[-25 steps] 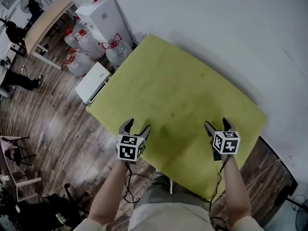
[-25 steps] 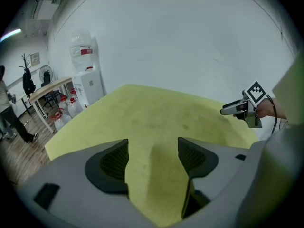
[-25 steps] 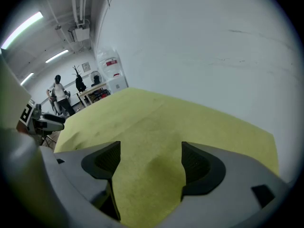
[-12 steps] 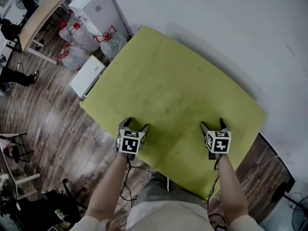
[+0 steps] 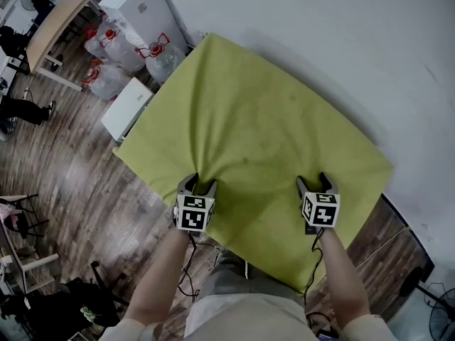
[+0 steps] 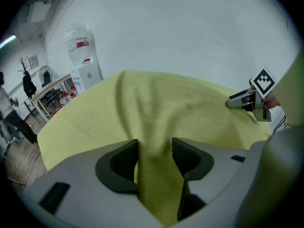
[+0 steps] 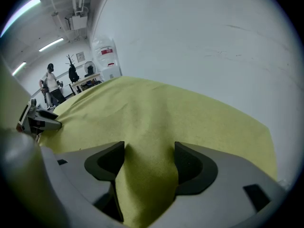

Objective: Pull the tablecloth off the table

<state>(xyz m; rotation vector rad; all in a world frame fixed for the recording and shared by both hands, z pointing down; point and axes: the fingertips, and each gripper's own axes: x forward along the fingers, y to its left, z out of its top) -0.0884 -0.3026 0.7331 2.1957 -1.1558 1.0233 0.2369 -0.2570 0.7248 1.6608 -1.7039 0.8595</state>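
The yellow-green tablecloth (image 5: pixel 263 126) lies spread over the whole table, which is hidden under it, and the wall runs along its 1 o'clock side; the two tools sit on the edge nearest the person, the left gripper (image 5: pixel 197 187) at about 7 o'clock of the cloth and the right gripper (image 5: pixel 313 183) at about 5 o'clock; a second ago both hung spread just above a flat, smooth cloth, and now they are down on it with the jaws closing; in the left gripper view the left gripper (image 6: pixel 154 158) has a thick ridge of cloth gathered between its dark pads, squeezed from both sides, with folds running off toward 12 o'clock; in the right gripper view the right gripper (image 7: pixel 146 167) has a broader tent of cloth filling the gap and touching both pads, so it too is pinching fabric, though less tightly gathered; from the head view fresh creases fan out from the left tool across the cloth, where earlier there were none; I judge that the grasp is being made and the pull has not yet begun, since the cloth covers the top corner to corner; a firmer bite on the right looks wise before drawing back toward 6 o'clock, or the cloth may slip out on that side and come off skewed.
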